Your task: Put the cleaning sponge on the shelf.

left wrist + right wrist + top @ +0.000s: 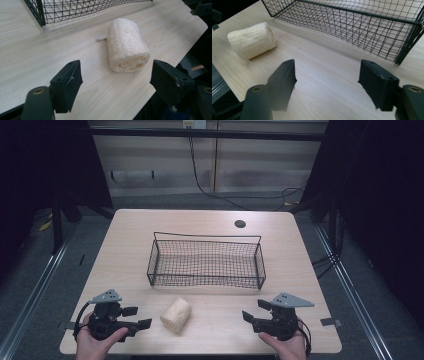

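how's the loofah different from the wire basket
The loofah is a pale, solid-looking fibrous cylinder lying on its side; the wire basket is black open mesh, upright and empty. The basket is far wider and sits mid-table, while the loofah lies near the front edge between the grippers. Both rest on the wooden table, untouched.

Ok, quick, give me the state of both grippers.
Left gripper: open, holding nothing, fingers aimed at the loofah.
Right gripper: open, holding nothing.
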A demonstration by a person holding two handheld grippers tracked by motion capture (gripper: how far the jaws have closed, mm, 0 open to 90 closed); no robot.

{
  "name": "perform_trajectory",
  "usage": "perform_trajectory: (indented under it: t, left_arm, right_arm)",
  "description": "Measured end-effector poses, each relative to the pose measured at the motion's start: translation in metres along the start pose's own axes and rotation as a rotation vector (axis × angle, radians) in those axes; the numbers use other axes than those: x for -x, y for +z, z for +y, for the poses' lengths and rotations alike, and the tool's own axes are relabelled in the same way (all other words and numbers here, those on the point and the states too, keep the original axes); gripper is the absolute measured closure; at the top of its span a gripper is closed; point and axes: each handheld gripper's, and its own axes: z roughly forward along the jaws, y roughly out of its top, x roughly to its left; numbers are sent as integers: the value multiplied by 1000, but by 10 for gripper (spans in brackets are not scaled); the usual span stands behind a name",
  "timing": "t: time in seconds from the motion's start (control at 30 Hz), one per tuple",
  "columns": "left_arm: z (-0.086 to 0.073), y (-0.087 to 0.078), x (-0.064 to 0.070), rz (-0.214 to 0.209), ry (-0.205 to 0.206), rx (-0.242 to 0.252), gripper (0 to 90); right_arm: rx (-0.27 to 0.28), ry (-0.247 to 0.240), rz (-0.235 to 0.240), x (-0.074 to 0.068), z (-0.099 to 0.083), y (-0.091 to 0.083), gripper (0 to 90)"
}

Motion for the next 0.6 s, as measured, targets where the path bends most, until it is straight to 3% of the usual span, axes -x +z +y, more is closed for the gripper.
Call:
perform_trajectory:
  t: [0.17, 0.23, 0.33, 0.6]
  left_arm:
    - [8, -4, 3, -31, -2, -33, 229]
    - [11, -6, 4, -34, -4, -16, 310]
    - [19, -5, 9, -24, -1, -33, 318]
    - [32, 15, 16, 0, 31, -174, 313]
  right_arm:
    - [-13, -2, 27, -1, 0, -1, 252]
    - [-18, 2, 37, -1, 0, -1, 252]
    - [-26, 8, 48, -1, 0, -1, 254]
    - [-60, 23, 81, -1, 0, 2, 251]
